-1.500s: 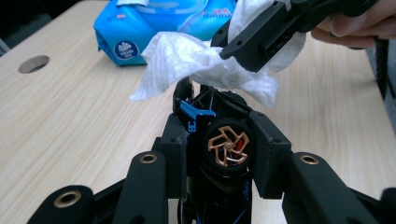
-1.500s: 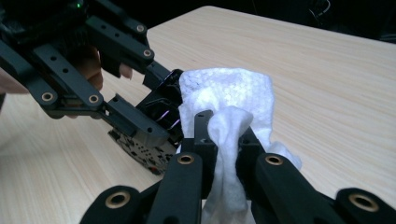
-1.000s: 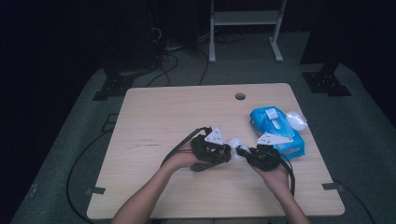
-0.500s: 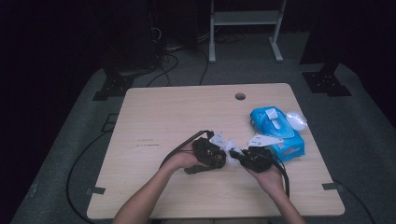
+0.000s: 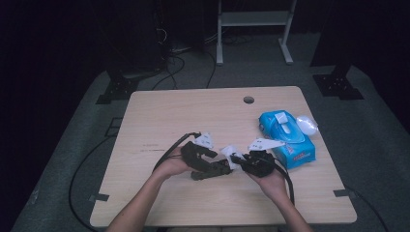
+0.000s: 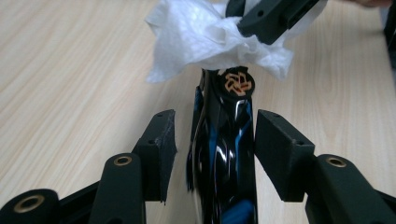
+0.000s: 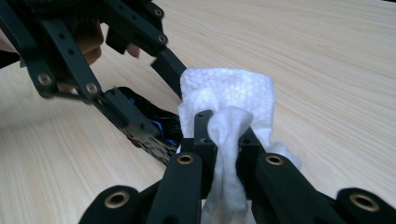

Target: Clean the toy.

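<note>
High view: both hand-held grippers meet near the front of the wooden surface [image 5: 159, 121]; a blue wipes pack [image 5: 288, 137] lies to the right.

Left gripper view: the left hand-held gripper [image 6: 212, 140] has its jaws narrowly apart around a glossy black object [image 6: 226, 154], whose long axis runs away from the camera toward a white wipe [image 6: 210, 37].

Right gripper view: the right hand-held gripper [image 7: 223, 140] pinches the wipe [image 7: 229, 100].

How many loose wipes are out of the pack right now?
1: a white wipe pinched in the right claw, pressed to the glossy black object. Others may sit inside the blue pack.
</note>
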A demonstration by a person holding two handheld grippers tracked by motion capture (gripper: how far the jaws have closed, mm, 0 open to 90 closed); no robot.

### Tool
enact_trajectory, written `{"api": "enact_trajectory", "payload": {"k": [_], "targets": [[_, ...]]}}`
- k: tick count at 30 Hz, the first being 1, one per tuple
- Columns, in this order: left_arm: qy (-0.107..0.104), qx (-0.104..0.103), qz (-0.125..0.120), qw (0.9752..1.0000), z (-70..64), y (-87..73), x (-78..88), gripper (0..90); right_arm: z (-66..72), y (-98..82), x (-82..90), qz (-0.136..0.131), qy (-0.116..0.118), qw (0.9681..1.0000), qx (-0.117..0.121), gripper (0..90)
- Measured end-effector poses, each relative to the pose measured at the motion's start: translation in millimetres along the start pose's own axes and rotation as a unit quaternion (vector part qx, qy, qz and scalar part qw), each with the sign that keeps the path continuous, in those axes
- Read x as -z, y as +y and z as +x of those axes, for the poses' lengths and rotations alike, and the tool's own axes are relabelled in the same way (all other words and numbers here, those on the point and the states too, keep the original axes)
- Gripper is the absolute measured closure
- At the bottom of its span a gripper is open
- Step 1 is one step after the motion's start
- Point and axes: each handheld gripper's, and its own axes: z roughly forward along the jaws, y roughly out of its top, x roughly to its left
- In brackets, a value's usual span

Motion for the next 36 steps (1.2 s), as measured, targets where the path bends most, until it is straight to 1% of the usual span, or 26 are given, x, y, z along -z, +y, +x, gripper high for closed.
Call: {"api": "enact_trajectory", "payload": {"k": [2, 5, 6, 9, 10, 12, 14, 17, 20, 21, 22, 23, 24, 25, 26, 29, 32, 36], "targets": [[-0.003, 0.017, -0.026, 0.9995, 4.3, -7.7, 14.0, 48.1, 2.7, 2.9, -6.1, 0.006, 0.004, 1.0000, 0.003, 83.4], [0.003, 0.028, -0.036, 0.9990, 6.4, -13.9, 21.5, 48.0, 4.0, 3.0, -12.2, 0.016, 0.007, 0.9998, 0.007, 83.4], [0.003, 0.028, -0.036, 0.9990, 6.4, -13.9, 21.5, 47.5, 4.3, 2.6, -13.7, 0.019, 0.007, 0.9998, 0.008, 83.4], [0.007, 0.038, -0.033, 0.9987, 10.0, -21.0, 23.2, 46.4, 4.7, 1.5, -15.9, 0.024, 0.008, 0.9996, 0.009, 83.4], [0.005, 0.045, -0.032, 0.9985, 10.3, -23.9, 22.3, 45.8, 4.8, 1.3, -16.0, 0.024, 0.008, 0.9996, 0.009, 83.4], [-0.003, 0.046, -0.029, 0.9985, 10.2, -27.4, 20.8, 44.7, 4.9, 1.1, -15.9, 0.025, 0.008, 0.9996, 0.010, 83.4], [-0.005, 0.057, -0.038, 0.9977, 9.7, -29.9, 19.8, 43.0, 5.7, 0.8, -15.8, 0.028, 0.007, 0.9995, 0.014, 83.4], [-0.010, 0.060, -0.040, 0.9973, 10.1, -31.5, 19.7, 42.2, 6.7, -0.2, -15.0, 0.027, 0.007, 0.9994, 0.018, 83.4], [-0.018, 0.072, -0.052, 0.9959, 7.1, -36.7, 18.2, 40.1, 9.3, -4.4, -10.5, 0.025, 0.010, 0.9994, 0.021, 83.4], [-0.018, 0.072, -0.052, 0.9959, 7.1, -36.7, 18.2, 38.9, 9.3, -4.4, -10.5, 0.025, 0.010, 0.9994, 0.021, 83.4], [-0.017, 0.076, -0.057, 0.9954, 4.5, -37.6, 17.5, 38.5, 11.9, -6.0, -7.8, 0.027, 0.010, 0.9992, 0.027, 83.4], [-0.015, 0.072, -0.055, 0.9958, 3.5, -38.0, 17.8, 38.5, 11.9, -6.0, -7.8, 0.027, 0.010, 0.9992, 0.027, 83.4], [-0.013, 0.073, -0.057, 0.9956, 0.2, -38.3, 16.9, 37.9, 13.0, -6.4, -6.9, 0.028, 0.010, 0.9991, 0.029, 83.4], [-0.007, 0.066, -0.053, 0.9964, -2.8, -38.8, 16.5, 34.5, 15.8, -7.8, -4.9, 0.030, 0.009, 0.9990, 0.033, 83.4], [-0.007, 0.066, -0.053, 0.9964, -2.8, -38.8, 16.5, 32.8, 15.8, -7.8, -4.9, 0.030, 0.009, 0.9990, 0.033, 83.4], [-0.011, 0.064, -0.053, 0.9965, -6.1, -41.2, 13.9, 30.0, 20.7, -10.8, -0.7, 0.037, 0.010, 0.9983, 0.044, 83.4], [-0.008, 0.061, -0.052, 0.9968, -8.4, -41.8, 13.0, 28.0, 22.2, -13.3, 1.2, 0.036, 0.012, 0.9984, 0.043, 83.4], [0.002, 0.042, -0.041, 0.9983, -16.9, -42.9, 10.0, 24.2, 26.3, -18.9, 4.9, 0.038, 0.016, 0.9980, 0.047, 83.4]]}}
